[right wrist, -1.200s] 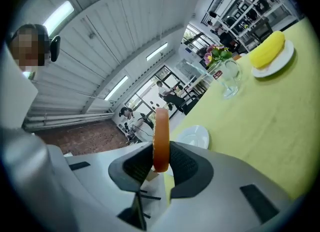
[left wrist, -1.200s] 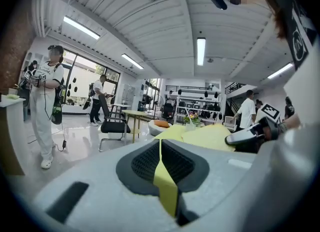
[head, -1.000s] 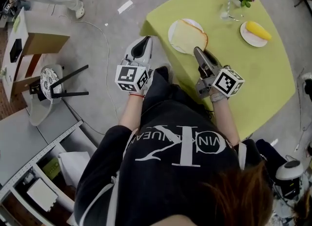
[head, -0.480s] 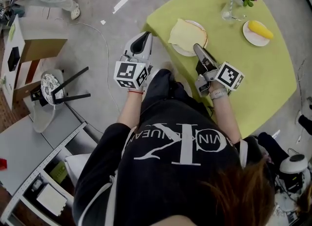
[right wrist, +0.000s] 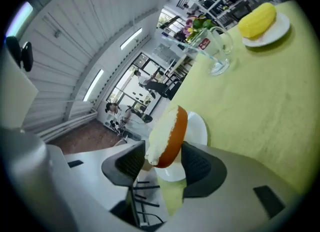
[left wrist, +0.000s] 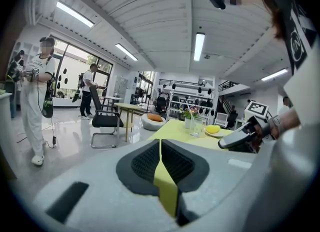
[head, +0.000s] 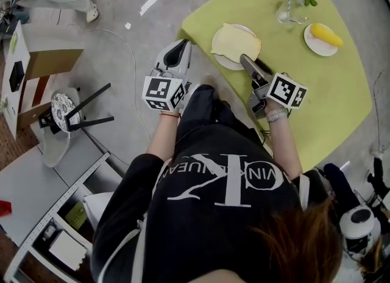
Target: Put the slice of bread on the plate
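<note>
The slice of bread (head: 234, 41) lies across the white plate (head: 222, 62) at the near left of the yellow-green table (head: 317, 93). My right gripper (head: 244, 59) has its tips at the slice's near edge. In the right gripper view the bread (right wrist: 167, 136) stands edge-on between the pads, with its orange crust towards the plate (right wrist: 197, 128). The right gripper (right wrist: 162, 153) has just been opening; its pads stand slightly off the slice, so it is open. My left gripper (head: 183, 44) hovers off the table's left edge over the floor. In its own view the left gripper (left wrist: 160, 143) is shut and empty.
A corn cob on a small plate (head: 326, 35) and a glass vase with flowers (head: 292, 7) stand at the table's far side. A stool (head: 67, 108) and a cardboard box (head: 42, 56) are on the floor at the left. People stand in the background of the left gripper view.
My right gripper has sunk a little and rolled, and the bread now lies flatter over the plate. The left gripper has barely shifted.
</note>
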`<state>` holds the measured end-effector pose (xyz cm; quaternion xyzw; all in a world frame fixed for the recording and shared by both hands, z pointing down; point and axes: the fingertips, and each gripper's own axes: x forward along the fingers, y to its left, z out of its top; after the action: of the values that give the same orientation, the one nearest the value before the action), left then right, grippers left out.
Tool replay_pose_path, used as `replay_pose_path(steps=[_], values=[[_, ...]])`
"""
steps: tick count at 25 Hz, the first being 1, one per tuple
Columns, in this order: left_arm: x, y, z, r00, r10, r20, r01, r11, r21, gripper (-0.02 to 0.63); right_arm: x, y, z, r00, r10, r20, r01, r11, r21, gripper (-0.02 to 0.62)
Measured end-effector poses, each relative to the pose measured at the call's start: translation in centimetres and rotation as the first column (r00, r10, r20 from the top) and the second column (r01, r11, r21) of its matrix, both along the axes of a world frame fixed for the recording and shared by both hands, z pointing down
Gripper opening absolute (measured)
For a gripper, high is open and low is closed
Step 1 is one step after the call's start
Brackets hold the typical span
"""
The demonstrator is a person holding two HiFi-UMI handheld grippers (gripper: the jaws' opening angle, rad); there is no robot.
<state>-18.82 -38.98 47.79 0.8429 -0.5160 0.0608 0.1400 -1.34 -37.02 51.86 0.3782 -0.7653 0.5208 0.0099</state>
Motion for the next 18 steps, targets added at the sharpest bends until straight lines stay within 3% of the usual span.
replay_pose_path(steps=[4, 9, 13, 18], values=[[0.1, 0.6, 0.1, 1.000, -0.012, -0.003, 0.012, 1.000, 0.000, 0.021, -0.6, 0.9, 0.1, 0.974, -0.175, -0.143, 0.182, 0.983, 0.035, 0.275], [0.1, 1.6, 0.2, 0.999, -0.043, -0.007, 0.043, 0.999, 0.009, 0.021, -0.8, 2.0, 0.8, 0.894, -0.345, -0.285, 0.366, 0.930, 0.022, 0.318], [0.2, 2.7, -0.1, 0.997, -0.073, -0.011, 0.073, 0.997, 0.020, 0.021, 0.1, 2.8, 1.1, 0.849, -0.398, -0.349, 0.427, 0.904, 0.007, 0.334], [-0.1, 4.1, -0.8, 0.994, -0.106, -0.011, 0.106, 0.994, 0.038, 0.021, 0.9, 3.3, 0.7, 0.835, -0.409, -0.369, 0.446, 0.895, 0.018, 0.334]])
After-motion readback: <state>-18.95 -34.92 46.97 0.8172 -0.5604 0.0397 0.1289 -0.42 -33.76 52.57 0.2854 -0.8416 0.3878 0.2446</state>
